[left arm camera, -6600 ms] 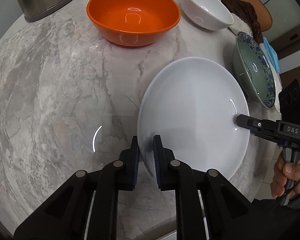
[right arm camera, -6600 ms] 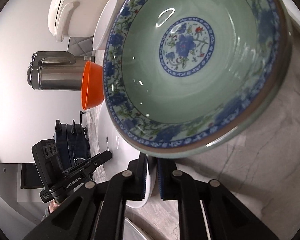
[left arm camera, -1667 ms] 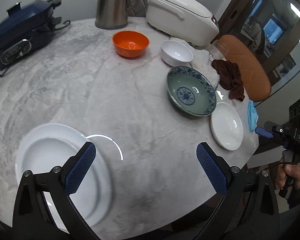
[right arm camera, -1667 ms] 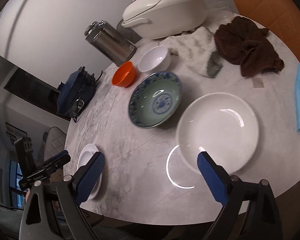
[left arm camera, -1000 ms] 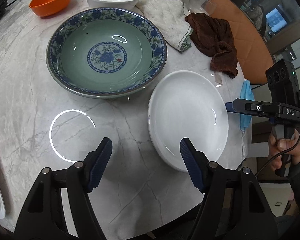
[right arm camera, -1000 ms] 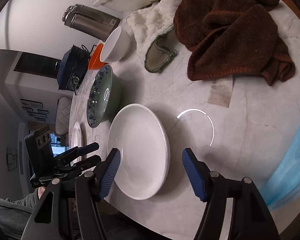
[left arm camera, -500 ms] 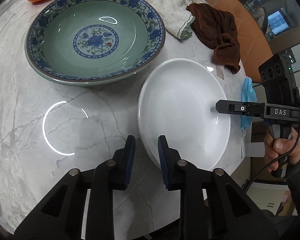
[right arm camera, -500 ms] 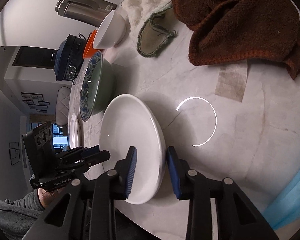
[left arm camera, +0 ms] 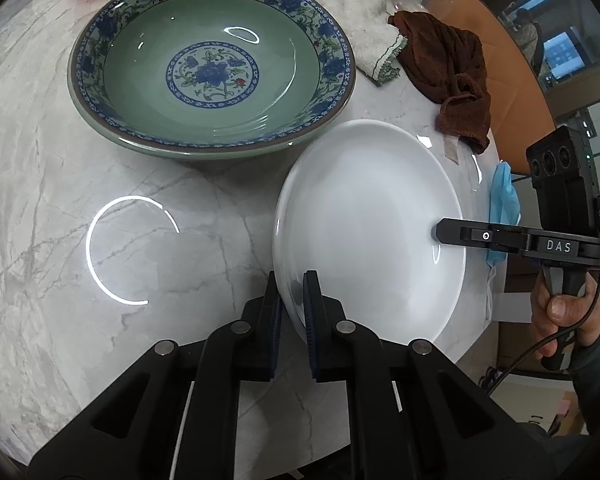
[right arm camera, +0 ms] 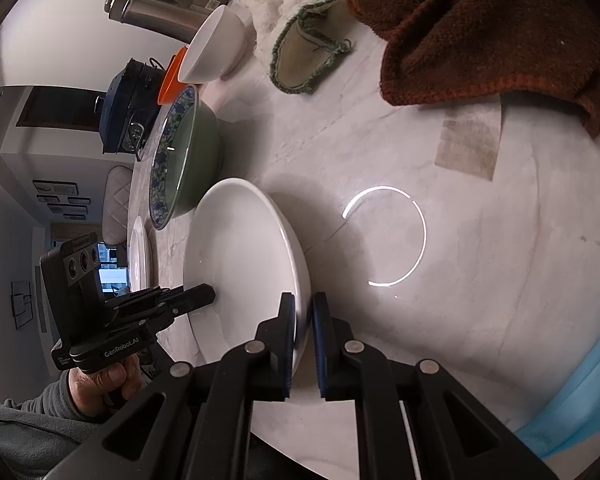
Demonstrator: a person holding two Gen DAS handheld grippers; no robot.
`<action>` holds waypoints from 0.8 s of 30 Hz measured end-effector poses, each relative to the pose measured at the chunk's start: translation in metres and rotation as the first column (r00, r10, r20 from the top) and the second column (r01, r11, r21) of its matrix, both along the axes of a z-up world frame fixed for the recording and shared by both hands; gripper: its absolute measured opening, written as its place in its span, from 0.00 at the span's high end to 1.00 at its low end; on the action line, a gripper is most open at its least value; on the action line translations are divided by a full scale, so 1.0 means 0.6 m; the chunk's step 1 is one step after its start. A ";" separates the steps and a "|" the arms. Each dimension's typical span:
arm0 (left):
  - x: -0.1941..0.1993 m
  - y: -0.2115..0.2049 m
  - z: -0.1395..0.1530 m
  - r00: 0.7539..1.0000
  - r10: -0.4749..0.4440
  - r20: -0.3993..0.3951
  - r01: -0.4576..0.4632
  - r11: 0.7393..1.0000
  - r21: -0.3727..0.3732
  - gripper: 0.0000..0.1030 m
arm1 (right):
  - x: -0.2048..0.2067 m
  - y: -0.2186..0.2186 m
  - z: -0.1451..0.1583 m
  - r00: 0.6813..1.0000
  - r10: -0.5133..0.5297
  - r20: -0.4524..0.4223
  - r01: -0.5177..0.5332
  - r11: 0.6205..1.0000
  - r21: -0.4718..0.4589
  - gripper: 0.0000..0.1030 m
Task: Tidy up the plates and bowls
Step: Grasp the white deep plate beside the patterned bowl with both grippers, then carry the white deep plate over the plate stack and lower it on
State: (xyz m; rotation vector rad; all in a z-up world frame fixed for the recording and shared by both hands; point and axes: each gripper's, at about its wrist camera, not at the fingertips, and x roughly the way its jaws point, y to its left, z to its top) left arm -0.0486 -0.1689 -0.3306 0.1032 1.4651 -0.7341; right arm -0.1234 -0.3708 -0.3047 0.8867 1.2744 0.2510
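The white plate (left arm camera: 364, 220) lies on the marble desk (left arm camera: 40, 200) just beside the green bowl (left arm camera: 212, 60), at the desk's edge. The left claw (left arm camera: 292, 300) and right claw (right arm camera: 304, 320) each pinch opposite sides of its rim, jaws narrow

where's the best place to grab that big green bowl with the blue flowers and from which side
Grip the green bowl by its flared blue-patterned rim, one finger inside and one outside. Probably come from its open marble side, away from the white plate and the towel that crowd its other edges. The wall slopes, so pinch near the lip.
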 end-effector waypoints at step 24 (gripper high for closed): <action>-0.013 0.264 0.196 0.994 0.081 0.073 -0.074 0.993 -0.096 0.92 | 0.032 0.179 0.143 0.994 0.076 0.075 -0.076 0.997 -0.006 0.89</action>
